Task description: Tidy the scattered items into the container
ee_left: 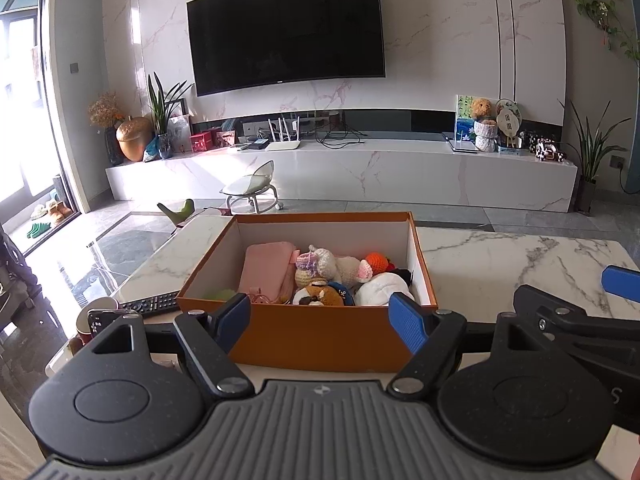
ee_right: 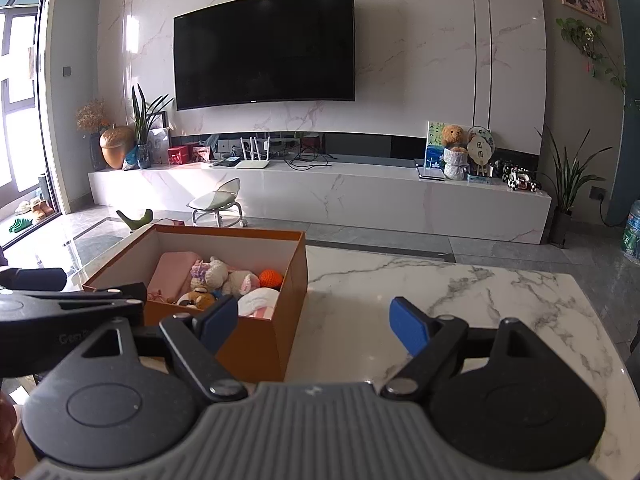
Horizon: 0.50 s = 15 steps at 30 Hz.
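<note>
while both claws gape empty, box leaves bare table rightward.

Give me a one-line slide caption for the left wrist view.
Open left gripper faces an orange box filled with plush toys and a pink pouch on the marble table.

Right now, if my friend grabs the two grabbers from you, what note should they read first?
Left gripper: open, empty, in front of the orange box.
Right gripper: open, empty, beside the box's right corner, above bare marble table.
Done: pink pouch, plush toys and orange knitted ball lie inside the box.
Left: no toys show loose on the table. A remote lies left of the box; check whether it belongs.
</note>
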Motion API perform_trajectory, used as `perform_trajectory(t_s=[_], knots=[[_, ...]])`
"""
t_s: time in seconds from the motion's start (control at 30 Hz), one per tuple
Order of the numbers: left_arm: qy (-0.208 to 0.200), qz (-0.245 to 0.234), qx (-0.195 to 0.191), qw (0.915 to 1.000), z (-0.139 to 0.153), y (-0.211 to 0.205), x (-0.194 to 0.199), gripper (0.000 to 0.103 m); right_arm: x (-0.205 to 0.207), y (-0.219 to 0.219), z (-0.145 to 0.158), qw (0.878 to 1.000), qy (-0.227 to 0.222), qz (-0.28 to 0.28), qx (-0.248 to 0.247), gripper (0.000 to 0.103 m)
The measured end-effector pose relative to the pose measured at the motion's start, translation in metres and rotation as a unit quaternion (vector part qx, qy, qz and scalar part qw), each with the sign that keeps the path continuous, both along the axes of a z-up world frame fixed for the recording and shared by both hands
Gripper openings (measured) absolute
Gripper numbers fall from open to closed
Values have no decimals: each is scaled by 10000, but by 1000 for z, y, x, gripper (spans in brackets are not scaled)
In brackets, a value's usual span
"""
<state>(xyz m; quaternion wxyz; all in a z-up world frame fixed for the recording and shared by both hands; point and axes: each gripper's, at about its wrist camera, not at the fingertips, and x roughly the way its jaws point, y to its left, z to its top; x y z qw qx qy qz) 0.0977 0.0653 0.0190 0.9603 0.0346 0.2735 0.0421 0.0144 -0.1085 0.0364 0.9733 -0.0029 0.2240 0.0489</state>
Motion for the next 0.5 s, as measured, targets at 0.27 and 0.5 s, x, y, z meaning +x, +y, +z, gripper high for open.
perform_trajectory(t_s=[0.27, 0.5], knots=[[91, -9, -18, 10000, -4, -1, 2, 90, 5, 0, -4, 9999, 116, -16, 3, 84], [155, -1, -1, 9999, -3, 0, 4, 90, 5, 0, -4, 9998, 180, -21, -24, 84]])
